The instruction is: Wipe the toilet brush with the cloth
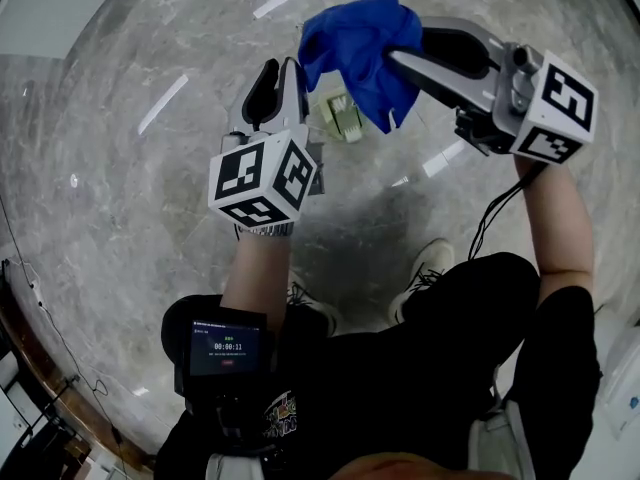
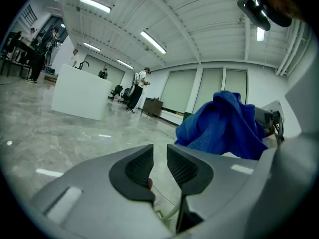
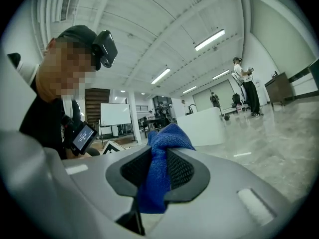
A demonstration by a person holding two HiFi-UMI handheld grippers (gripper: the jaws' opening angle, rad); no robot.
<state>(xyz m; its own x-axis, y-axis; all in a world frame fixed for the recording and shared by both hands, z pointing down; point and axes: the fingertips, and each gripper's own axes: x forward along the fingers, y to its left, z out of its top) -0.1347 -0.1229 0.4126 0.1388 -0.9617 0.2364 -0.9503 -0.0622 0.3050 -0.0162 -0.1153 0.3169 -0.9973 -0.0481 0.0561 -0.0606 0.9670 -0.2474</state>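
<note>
My right gripper [image 1: 405,48] is raised at the upper right of the head view, shut on a bunched blue cloth [image 1: 355,43]. Its own view shows the cloth [image 3: 162,138] pinched between the ribbed pads. My left gripper [image 1: 280,63] is lower and to the left, pointing away from me, its jaws nearly together. A pale green and white toilet brush [image 1: 340,118] shows right beside its right finger, under the cloth's hanging tip. In the left gripper view a small reddish piece [image 2: 150,183] sits low between the pads, and the cloth [image 2: 224,123] hangs just beyond them to the right.
Grey marble floor [image 1: 150,168] lies far below, with the person's shoes [image 1: 430,263] on it. A cable [image 1: 495,213] hangs from the right gripper. A timer screen [image 1: 225,348] sits at the chest. A white counter [image 2: 79,91] and people stand far off.
</note>
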